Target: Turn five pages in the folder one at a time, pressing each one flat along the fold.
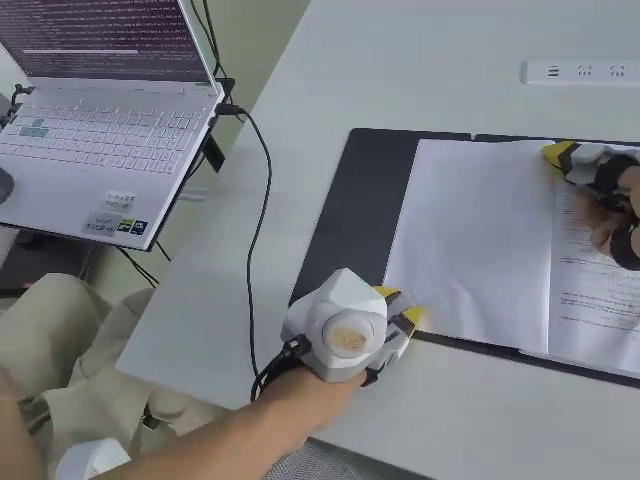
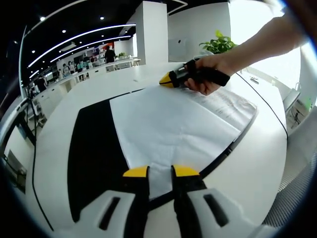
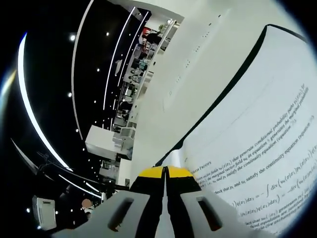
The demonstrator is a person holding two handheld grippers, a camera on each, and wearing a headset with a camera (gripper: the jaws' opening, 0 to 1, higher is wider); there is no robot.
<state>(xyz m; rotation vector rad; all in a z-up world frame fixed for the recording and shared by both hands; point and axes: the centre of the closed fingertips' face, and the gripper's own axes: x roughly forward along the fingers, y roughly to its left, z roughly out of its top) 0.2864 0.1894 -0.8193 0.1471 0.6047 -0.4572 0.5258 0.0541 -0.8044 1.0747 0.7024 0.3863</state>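
Note:
A black folder [image 1: 350, 210] lies open on the white table. Its left side shows a blank white page [image 1: 470, 240] and its right side a printed page [image 1: 600, 290]. My left gripper [image 1: 405, 315] rests at the blank page's near left corner, by the folder's front edge. Its yellow tips [image 2: 160, 172] stand a narrow gap apart, with the page lying flat under them. My right gripper [image 1: 556, 154] is shut, its tips [image 3: 165, 171] down on the top of the printed page [image 3: 257, 163] near the fold. The left gripper view shows the right gripper [image 2: 166, 79] in a hand at the far edge.
An open laptop [image 1: 100, 110] stands on a raised stand at the far left, off the table. Its black cable [image 1: 262, 190] runs along the table's left edge. A white power strip [image 1: 580, 71] is set in the table behind the folder.

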